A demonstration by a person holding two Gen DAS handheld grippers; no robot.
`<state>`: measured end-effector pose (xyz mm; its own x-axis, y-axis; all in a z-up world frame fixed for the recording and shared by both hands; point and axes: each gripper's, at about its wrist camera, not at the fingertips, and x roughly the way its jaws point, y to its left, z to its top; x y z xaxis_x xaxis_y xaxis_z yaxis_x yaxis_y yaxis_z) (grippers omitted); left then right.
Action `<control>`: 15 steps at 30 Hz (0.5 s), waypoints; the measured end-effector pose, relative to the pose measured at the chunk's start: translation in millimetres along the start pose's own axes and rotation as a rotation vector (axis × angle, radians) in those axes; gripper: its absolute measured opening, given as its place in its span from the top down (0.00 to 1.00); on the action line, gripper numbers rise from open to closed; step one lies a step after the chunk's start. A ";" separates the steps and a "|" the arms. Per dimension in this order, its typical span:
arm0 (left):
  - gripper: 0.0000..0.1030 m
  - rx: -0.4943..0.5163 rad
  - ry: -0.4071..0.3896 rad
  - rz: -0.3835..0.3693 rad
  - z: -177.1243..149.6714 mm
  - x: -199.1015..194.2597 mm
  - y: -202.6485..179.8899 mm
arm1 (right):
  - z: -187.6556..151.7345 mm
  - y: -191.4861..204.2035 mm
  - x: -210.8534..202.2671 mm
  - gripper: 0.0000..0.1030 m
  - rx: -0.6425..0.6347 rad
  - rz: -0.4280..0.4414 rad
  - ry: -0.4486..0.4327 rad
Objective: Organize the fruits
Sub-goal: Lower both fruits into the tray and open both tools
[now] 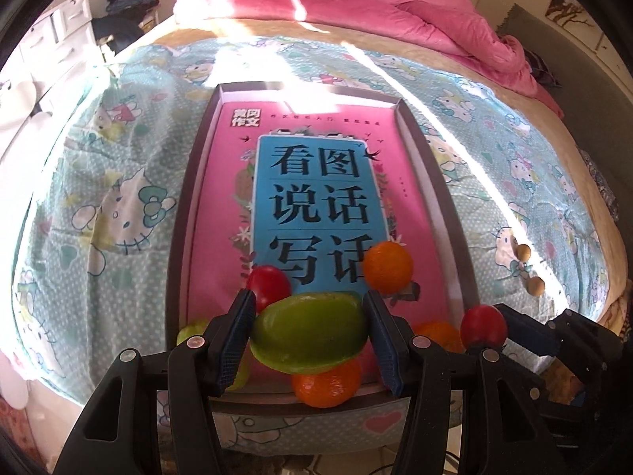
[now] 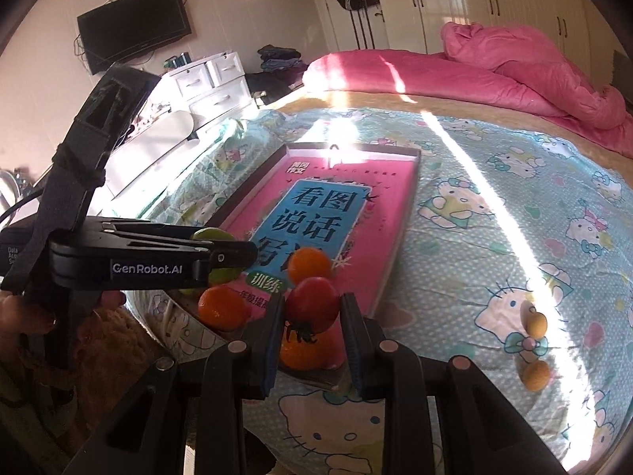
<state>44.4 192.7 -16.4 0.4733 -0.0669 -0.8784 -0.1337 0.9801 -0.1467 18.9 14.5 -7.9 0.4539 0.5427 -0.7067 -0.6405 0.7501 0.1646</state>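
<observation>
My left gripper (image 1: 310,334) is shut on a green mango (image 1: 308,332) and holds it over the near end of a shallow tray (image 1: 178,229) that holds a pink book (image 1: 221,206). My right gripper (image 2: 312,332) is shut on a red tomato (image 2: 312,303), also seen in the left wrist view (image 1: 483,326). In the tray lie a red tomato (image 1: 269,287), an orange (image 1: 387,267) and an orange (image 1: 326,388) at the near rim. The left gripper (image 2: 233,257) shows at the left of the right wrist view.
The tray lies on a bed with a Hello Kitty sheet (image 1: 99,198). Two small tan balls (image 2: 536,324) lie on the sheet right of the tray. A pink duvet (image 1: 395,12) is heaped at the far end. White drawers (image 2: 213,79) stand to the left.
</observation>
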 end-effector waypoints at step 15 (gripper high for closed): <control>0.44 -0.024 0.016 0.038 0.9 9.8 12.9 | 0.2 19.7 46.8 0.71 -0.050 -0.005 0.086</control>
<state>48.1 204.9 -26.5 0.4534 -0.0330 -0.8907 -0.1720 0.9773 -0.1238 27.6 54.8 -37.6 0.4033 0.5029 -0.7645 -0.6693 0.7318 0.1283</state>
